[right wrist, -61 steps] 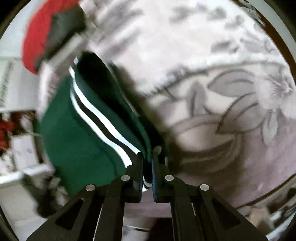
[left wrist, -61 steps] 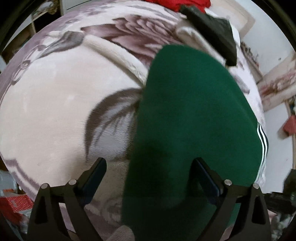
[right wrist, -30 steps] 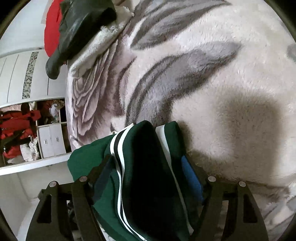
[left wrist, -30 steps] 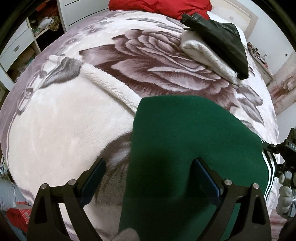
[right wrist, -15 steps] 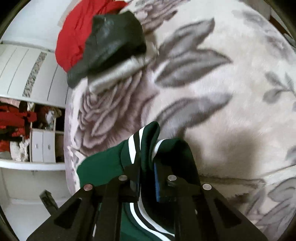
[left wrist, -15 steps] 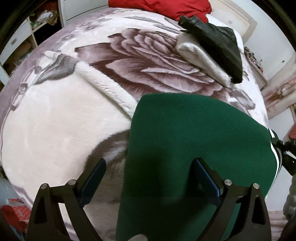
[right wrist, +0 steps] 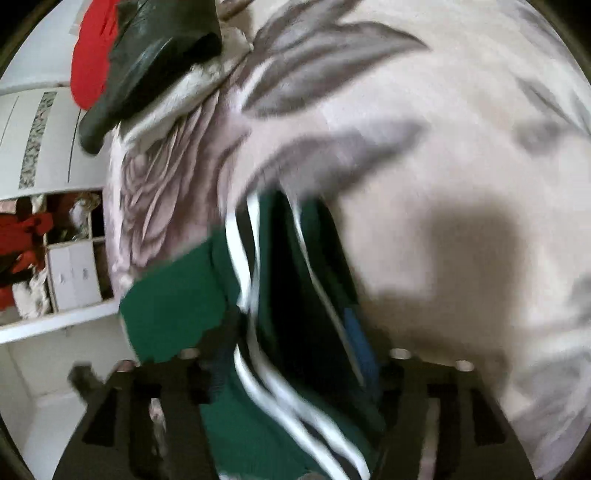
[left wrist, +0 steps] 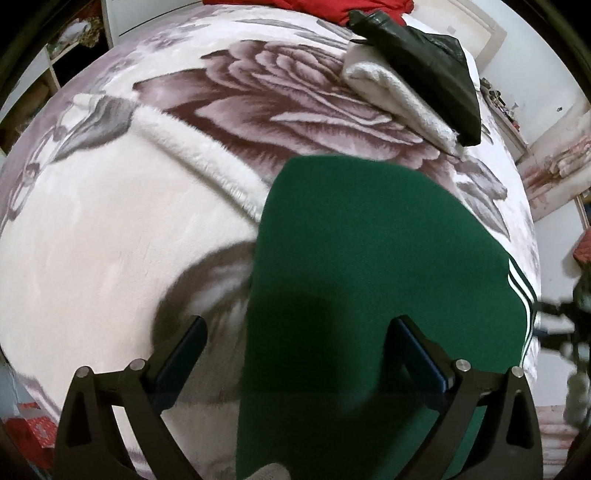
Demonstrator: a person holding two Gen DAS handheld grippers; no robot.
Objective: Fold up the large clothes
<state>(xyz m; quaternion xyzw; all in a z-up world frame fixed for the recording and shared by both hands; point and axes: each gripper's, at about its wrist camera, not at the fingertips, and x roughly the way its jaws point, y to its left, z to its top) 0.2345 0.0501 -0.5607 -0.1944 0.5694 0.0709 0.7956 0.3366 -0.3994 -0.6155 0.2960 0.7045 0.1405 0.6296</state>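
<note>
A dark green garment (left wrist: 362,280) with white side stripes lies folded on a rose-patterned plush blanket (left wrist: 110,229). My left gripper (left wrist: 295,339) is open above its near left edge, one finger over the blanket, one over the green cloth. In the right wrist view the same garment (right wrist: 177,306) shows its striped edge, blurred. My right gripper (right wrist: 295,332) is open, its fingers standing on either side of the striped fold; whether they touch it I cannot tell.
A folded white fleece with a black leather item (left wrist: 424,62) on top lies at the far end of the bed, a red cloth (left wrist: 295,7) behind it. White shelves with red items (right wrist: 44,258) stand beside the bed.
My right gripper was shut on the striped edge half a second ago and has opened. The left gripper has stayed open over the garment with little movement.
</note>
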